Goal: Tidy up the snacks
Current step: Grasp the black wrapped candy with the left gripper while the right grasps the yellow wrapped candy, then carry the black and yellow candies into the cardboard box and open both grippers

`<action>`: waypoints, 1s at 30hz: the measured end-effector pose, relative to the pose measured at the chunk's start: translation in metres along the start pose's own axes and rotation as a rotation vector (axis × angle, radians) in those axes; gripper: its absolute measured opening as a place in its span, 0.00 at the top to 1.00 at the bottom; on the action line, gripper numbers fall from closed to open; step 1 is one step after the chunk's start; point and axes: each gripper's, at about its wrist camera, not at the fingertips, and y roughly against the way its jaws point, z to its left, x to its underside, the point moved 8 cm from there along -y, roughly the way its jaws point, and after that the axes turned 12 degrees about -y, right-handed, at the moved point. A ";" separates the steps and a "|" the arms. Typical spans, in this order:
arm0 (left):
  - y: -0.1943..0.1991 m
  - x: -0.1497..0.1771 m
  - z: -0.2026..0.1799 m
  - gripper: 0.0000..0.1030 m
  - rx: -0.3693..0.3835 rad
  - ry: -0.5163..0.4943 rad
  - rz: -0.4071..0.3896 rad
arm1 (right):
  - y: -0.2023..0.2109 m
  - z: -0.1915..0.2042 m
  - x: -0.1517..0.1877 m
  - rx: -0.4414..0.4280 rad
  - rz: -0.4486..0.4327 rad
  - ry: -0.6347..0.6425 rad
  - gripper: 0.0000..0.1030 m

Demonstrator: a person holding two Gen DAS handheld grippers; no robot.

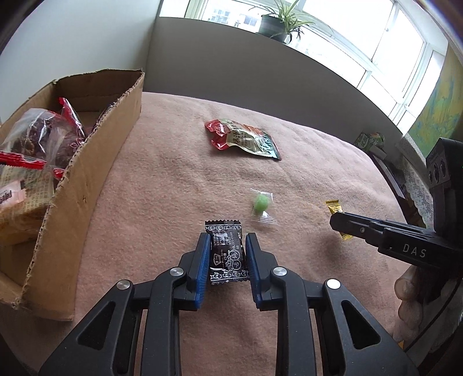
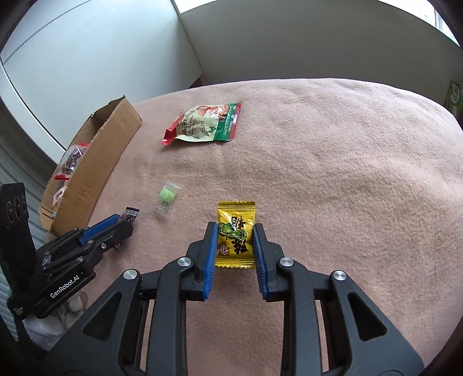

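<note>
My left gripper (image 1: pixel 227 240) is shut on a black candy packet (image 1: pixel 227 251), its blue pads pressing both sides. My right gripper (image 2: pixel 235 231) is shut on a yellow candy packet (image 2: pixel 235 231); the same gripper shows in the left wrist view (image 1: pixel 337 219) over that yellow packet (image 1: pixel 332 205). A green candy in clear wrap (image 1: pixel 262 202) lies between them on the pink blanket (image 1: pixel 173 179). A red and green snack pouch (image 1: pixel 243 138) lies farther back. The cardboard box (image 1: pixel 84 185) at the left holds several snacks.
The box also shows in the right wrist view (image 2: pixel 95 170), with the left gripper (image 2: pixel 124 221) beside it. A grey wall and a window sill with a potted plant (image 1: pixel 275 23) stand behind the table. Clutter (image 1: pixel 373 141) sits past the blanket's far right edge.
</note>
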 end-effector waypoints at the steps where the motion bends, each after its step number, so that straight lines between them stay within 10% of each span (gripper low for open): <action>1: 0.002 0.000 0.001 0.78 0.005 0.004 -0.005 | 0.004 0.001 0.000 0.000 -0.009 0.006 0.76; 13: 0.058 -0.026 0.017 0.78 -0.023 0.024 -0.147 | 0.036 0.065 -0.022 -0.101 -0.103 0.070 0.76; 30: 0.128 -0.031 0.143 0.78 -0.227 0.157 -0.272 | 0.019 0.223 -0.024 -0.275 -0.078 0.263 0.76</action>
